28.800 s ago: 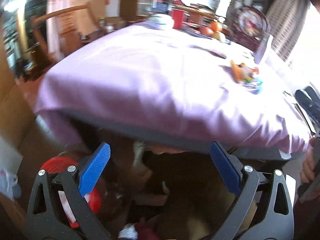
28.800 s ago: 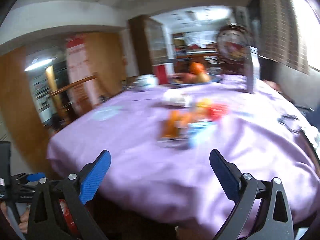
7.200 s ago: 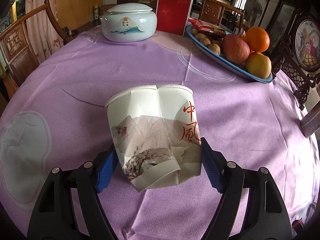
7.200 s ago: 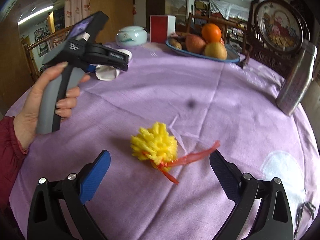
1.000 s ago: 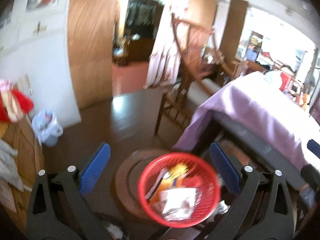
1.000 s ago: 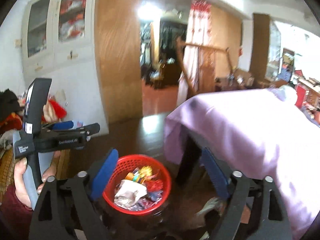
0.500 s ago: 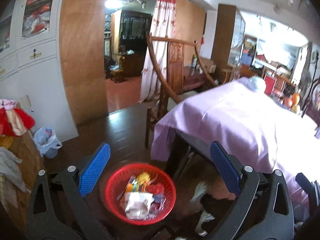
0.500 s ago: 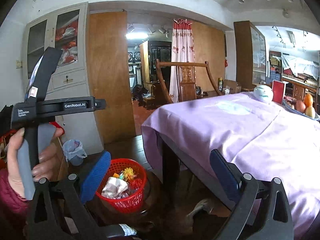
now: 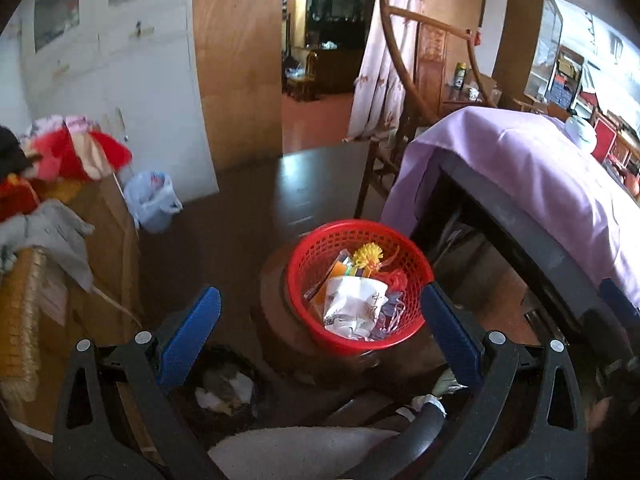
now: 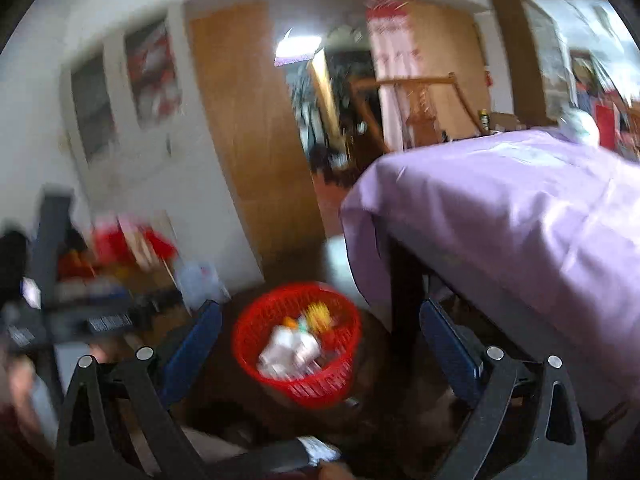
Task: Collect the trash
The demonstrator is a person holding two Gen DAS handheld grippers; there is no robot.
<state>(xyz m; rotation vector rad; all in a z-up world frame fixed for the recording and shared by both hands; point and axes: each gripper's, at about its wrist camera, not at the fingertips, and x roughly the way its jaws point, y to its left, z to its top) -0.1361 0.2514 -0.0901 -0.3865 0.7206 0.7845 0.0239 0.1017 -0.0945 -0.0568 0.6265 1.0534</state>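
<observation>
Left gripper (image 9: 320,328) and right gripper (image 10: 320,344) both tilted downward, jaws wide, apparently empty despite blur.

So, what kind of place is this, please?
Most likely a home dining room: a table under a purple cloth, a curved-back wooden chair, and a red plastic mesh basket of trash on the floor.

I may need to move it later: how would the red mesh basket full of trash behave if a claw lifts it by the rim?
The red mesh basket looks like thin plastic, so its rim would probably flex. Its load, the crumpled paper cup and yellow pom-pom, seems light. Piled loosely to near the rim, pieces may spill if it tilts.
</observation>
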